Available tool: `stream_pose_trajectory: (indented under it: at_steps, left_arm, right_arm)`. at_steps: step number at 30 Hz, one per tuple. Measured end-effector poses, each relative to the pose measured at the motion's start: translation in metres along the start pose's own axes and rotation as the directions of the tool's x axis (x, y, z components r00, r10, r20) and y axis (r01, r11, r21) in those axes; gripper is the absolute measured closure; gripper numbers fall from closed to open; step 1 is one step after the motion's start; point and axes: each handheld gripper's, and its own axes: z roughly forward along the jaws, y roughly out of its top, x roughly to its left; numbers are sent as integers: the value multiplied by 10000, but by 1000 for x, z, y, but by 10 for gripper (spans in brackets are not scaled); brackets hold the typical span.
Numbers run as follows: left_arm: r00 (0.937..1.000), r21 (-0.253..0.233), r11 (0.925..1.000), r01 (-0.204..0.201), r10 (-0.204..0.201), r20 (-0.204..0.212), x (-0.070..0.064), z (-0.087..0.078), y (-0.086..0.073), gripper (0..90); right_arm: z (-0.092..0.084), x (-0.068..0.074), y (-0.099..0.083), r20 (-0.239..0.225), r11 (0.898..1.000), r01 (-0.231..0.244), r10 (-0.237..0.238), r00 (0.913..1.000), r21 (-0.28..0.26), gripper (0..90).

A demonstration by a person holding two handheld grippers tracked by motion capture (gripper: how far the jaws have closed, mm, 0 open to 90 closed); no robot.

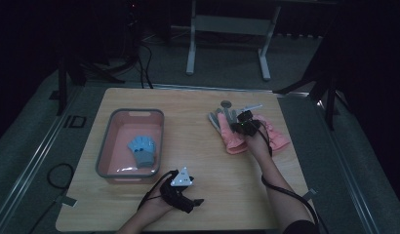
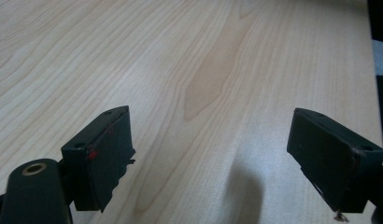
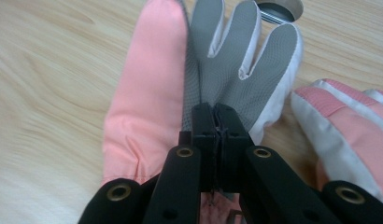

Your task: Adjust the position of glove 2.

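Note:
A pink glove with a grey palm (image 1: pixel 228 132) (image 3: pixel 147 93) lies palm up at the table's right. My right gripper (image 1: pixel 244 122) (image 3: pixel 216 109) sits on its palm with both jaws pressed together, pinching the grey fabric. A second pink glove (image 1: pixel 277 137) (image 3: pixel 348 116) lies just right of it. Inside a pink basin (image 1: pixel 106 146) at the left rests a blue glove (image 1: pixel 142 150). My left gripper (image 1: pixel 198 201) (image 2: pixel 210 154) is held low near the table's front edge, jaws wide apart, with bare wood between them.
A round metal disc (image 1: pixel 226 104) (image 3: pixel 278 9) lies just beyond the glove's fingertips, with a pale strip (image 1: pixel 251 107) beside it. The wooden table (image 1: pixel 188 126) has bare wood between basin and gloves. A white frame (image 1: pixel 227 24) stands on the floor behind.

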Motion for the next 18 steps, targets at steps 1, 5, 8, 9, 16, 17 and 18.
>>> stream_pose_trajectory:
  at_steps: [1, 5, 8, 9, 16, 17, 18]
  left_arm:
    - [10000, 8, 10000, -9, 9, -4, 1, 0, 0, 146]
    - [10000, 28, 10000, -28, 28, -34, 0, 0, 0, 146]
    - [9999, -19, 10000, -90, 90, -74, -1, -1, 0, 146]
    - [9999, 4, 9999, -109, 109, -77, -1, -1, 0, 146]
    - [9996, 30, 9997, -228, 229, -173, -2, -2, -1, 146]
    - [9994, 47, 9997, -258, 259, -220, -2, -2, -1, 146]
    - [9994, 77, 9996, -274, 276, -206, -2, -2, -1, 146]
  right_arm:
    - [-4, 3, 1, 30, 10000, -64, 65, 10000, -60, 880]
    - [-18, 12, 1, -51, 9970, -654, 652, 9979, -419, 881]
    - [-35, 24, -2, -242, 9901, -1149, 1133, 9933, -803, 880]
    - [-39, 29, -3, -172, 9912, -1050, 1040, 9944, -806, 880]
    - [-65, 50, -7, -18, 9791, -1511, 1523, 9883, -1360, 881]
    - [-69, 52, -8, -68, 9753, -1685, 1693, 9855, -1428, 881]
    - [-72, 56, -9, -18, 9752, -1681, 1697, 9855, -1437, 881]
